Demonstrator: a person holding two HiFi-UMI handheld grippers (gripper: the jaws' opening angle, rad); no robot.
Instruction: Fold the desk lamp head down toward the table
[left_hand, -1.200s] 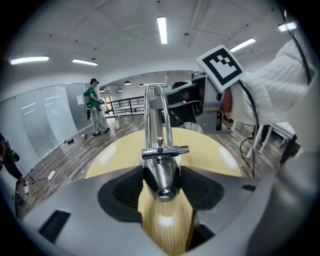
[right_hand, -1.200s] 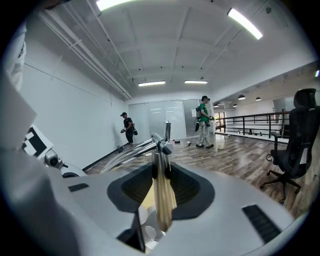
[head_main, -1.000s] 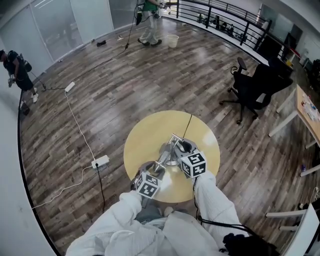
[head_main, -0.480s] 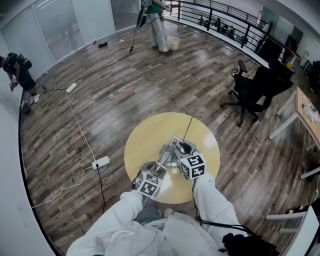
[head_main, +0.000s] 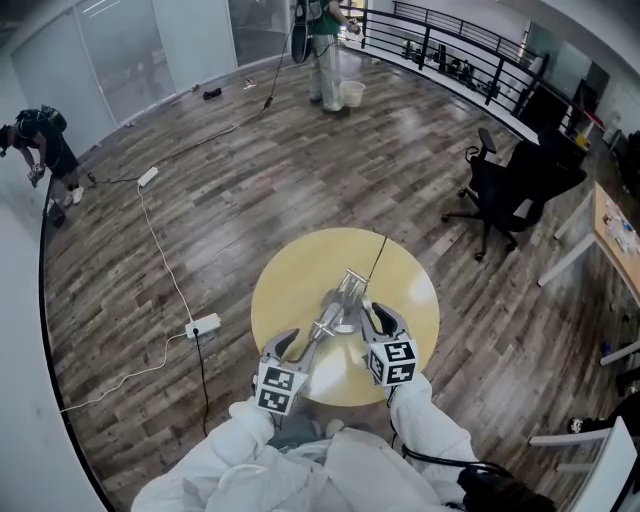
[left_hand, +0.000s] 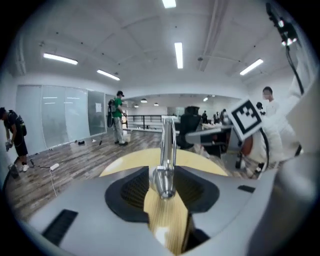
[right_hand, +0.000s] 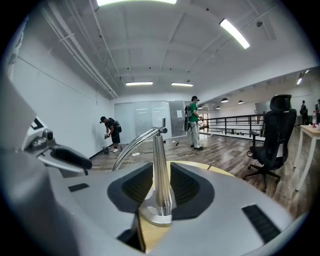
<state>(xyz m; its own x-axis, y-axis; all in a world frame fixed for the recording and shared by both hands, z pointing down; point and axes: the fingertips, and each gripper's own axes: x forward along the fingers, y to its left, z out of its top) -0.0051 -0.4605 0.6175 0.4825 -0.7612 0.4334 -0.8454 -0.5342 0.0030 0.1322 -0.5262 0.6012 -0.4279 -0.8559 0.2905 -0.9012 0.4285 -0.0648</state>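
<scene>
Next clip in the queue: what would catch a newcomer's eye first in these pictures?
A silver desk lamp stands near the middle of a round yellow table, just in front of the person. Both grippers reach in at it from the near side. The left gripper is closing with the lamp's near end between its jaws, not yet pinched, and the right gripper sits open around the upright post above the base.

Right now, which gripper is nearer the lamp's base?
Right. The right gripper has the base between its open jaws. The left gripper is farther off at the lamp head, which sits between its closing jaws.
</scene>
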